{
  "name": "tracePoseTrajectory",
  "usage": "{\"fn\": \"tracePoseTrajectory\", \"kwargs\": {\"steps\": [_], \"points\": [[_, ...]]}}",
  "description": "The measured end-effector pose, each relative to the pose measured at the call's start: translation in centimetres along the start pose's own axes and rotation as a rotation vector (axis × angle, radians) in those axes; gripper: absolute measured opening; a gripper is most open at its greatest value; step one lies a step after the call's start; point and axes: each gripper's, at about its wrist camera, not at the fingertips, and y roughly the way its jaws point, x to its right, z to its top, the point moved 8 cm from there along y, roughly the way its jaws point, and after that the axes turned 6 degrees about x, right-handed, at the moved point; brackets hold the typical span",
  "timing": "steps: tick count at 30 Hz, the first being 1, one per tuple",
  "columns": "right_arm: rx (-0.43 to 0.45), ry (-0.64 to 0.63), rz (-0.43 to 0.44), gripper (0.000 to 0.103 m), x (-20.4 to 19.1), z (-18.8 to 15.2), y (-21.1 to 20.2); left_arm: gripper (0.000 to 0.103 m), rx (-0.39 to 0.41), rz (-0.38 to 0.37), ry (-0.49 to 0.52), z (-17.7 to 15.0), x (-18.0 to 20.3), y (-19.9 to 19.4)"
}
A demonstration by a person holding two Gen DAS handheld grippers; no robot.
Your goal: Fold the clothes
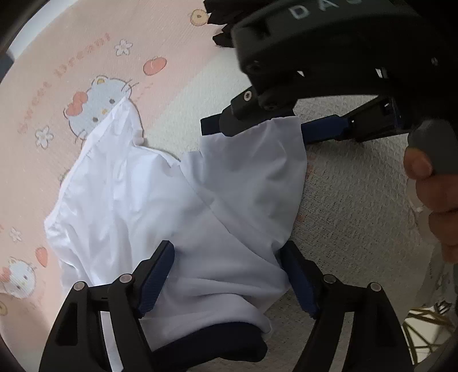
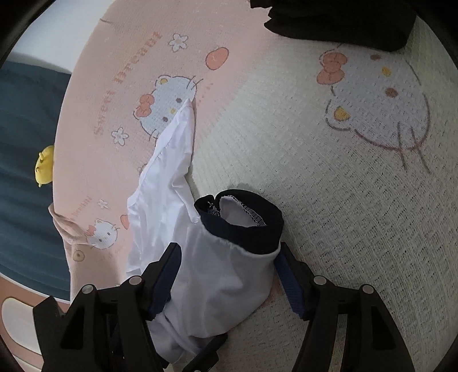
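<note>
White shirt with navy trim crumpled on my cartoon-cat bedsheet, my left gripper spread wide around its bunched lower folds, my right gripper likewise released around the navy-cuffed sleeve, dark clothes at the sheet's far edge

White navy-trimmed garment lies crumpled on the cartoon-print blanket

The garment lies on the printed blanket, bunched between the spread fingers of the left gripper. The right gripper sits at its far edge. In the right wrist view the cuffed sleeve lies between that gripper's fingers; a dark pile lies behind
</note>
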Motion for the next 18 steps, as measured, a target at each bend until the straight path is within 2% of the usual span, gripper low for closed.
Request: {"fn": "tracePoseTrajectory", "kwargs": {"steps": [2,3,4,6,10,14,18], "points": [[-0.007,0.05,0.028,0.065,0.3,0.2,-0.2,0.076,-0.007,0.018,0.013,0.1,0.2,-0.2],[-0.029,0.097,0.069,0.057,0.4,0.1,-0.2,0.076,-0.008,0.025,0.022,0.2,0.3,-0.2],[-0.056,0.142,0.118,0.035,0.4,0.0,-0.1,0.076,-0.006,0.031,0.035,0.2,0.5,-0.4],[-0.055,0.146,0.109,0.006,0.7,0.2,-0.1,0.076,0.003,0.035,0.05,0.4,0.7,-0.7],[-0.041,0.155,0.095,0.005,1.1,0.4,-0.1,0.076,0.037,0.015,0.035,1.1,0.9,-1.5],[-0.005,0.176,0.164,0.005,0.3,1.1,-1.0,0.076,0.074,-0.017,-0.012,2.0,0.4,-1.9],[0.018,0.191,0.23,0.005,-0.6,1.6,-2.1,0.076,0.054,-0.077,-0.085,2.7,0.1,-1.5]]}}
